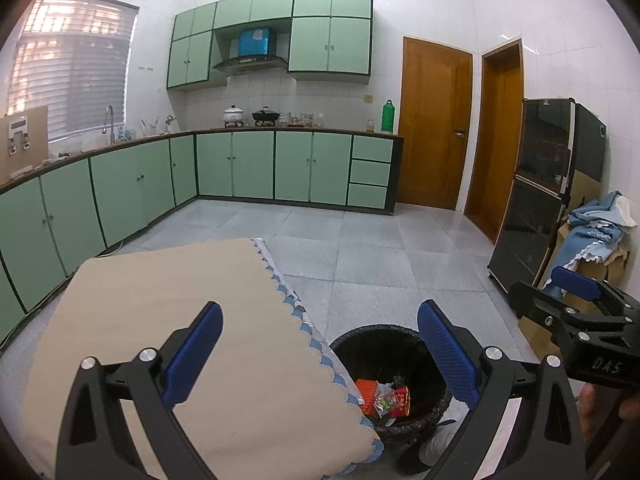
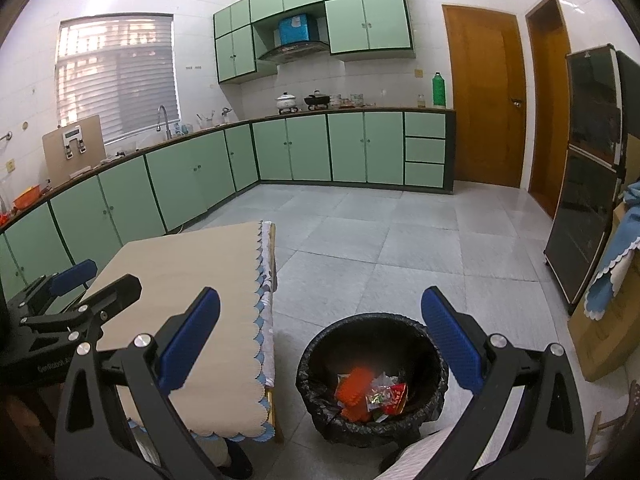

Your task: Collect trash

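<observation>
A black bin (image 1: 400,344) (image 2: 372,340) with a black liner stands on the floor right of the table. It holds red and orange wrappers (image 1: 384,398) (image 2: 370,394). The table (image 1: 160,320) (image 2: 184,280) has a beige cloth with a blue scalloped edge; its top is bare. My left gripper (image 1: 320,356) is open and empty, held above the table's right edge and the bin. My right gripper (image 2: 320,344) is open and empty, above the bin. Each gripper shows in the other's view: the right one (image 1: 576,304), the left one (image 2: 80,284).
Green kitchen cabinets (image 1: 240,164) (image 2: 320,148) run along the left and far walls. Two wooden doors (image 1: 432,120) (image 2: 484,92) are at the back right. A dark glass cabinet (image 1: 536,192) (image 2: 588,176) and cardboard boxes with blue cloths (image 1: 592,236) (image 2: 616,272) stand on the right. The grey tiled floor (image 1: 360,248) lies between.
</observation>
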A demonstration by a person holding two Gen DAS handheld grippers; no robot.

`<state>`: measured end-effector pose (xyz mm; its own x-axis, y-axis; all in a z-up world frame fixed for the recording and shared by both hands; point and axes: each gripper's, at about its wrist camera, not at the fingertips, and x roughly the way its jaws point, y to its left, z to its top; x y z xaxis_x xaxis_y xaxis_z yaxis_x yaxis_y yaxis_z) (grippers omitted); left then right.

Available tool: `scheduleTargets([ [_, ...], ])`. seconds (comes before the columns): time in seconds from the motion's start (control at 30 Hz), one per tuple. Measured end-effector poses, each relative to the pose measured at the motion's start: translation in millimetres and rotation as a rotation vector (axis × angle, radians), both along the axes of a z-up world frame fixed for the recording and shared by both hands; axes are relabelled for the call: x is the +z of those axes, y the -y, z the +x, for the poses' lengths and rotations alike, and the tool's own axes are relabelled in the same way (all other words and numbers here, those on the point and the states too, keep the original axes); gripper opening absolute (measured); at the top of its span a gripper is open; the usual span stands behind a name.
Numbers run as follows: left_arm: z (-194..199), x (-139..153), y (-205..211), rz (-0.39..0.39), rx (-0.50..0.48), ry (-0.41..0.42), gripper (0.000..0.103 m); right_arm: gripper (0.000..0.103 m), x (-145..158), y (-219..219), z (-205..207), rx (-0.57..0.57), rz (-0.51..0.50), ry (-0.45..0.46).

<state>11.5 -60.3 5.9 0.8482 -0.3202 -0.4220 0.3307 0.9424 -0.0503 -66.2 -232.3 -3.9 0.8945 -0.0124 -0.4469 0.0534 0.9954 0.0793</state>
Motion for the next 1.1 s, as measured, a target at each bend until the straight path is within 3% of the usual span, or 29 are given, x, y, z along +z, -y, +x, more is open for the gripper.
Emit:
scheduleTargets([
  [1.1, -4.8, 4.0, -10.7, -0.009, 0.023, 0.008, 0.096, 0.098, 1.5, -12.2, 3.3, 0.016, -0.021, 0.0],
])
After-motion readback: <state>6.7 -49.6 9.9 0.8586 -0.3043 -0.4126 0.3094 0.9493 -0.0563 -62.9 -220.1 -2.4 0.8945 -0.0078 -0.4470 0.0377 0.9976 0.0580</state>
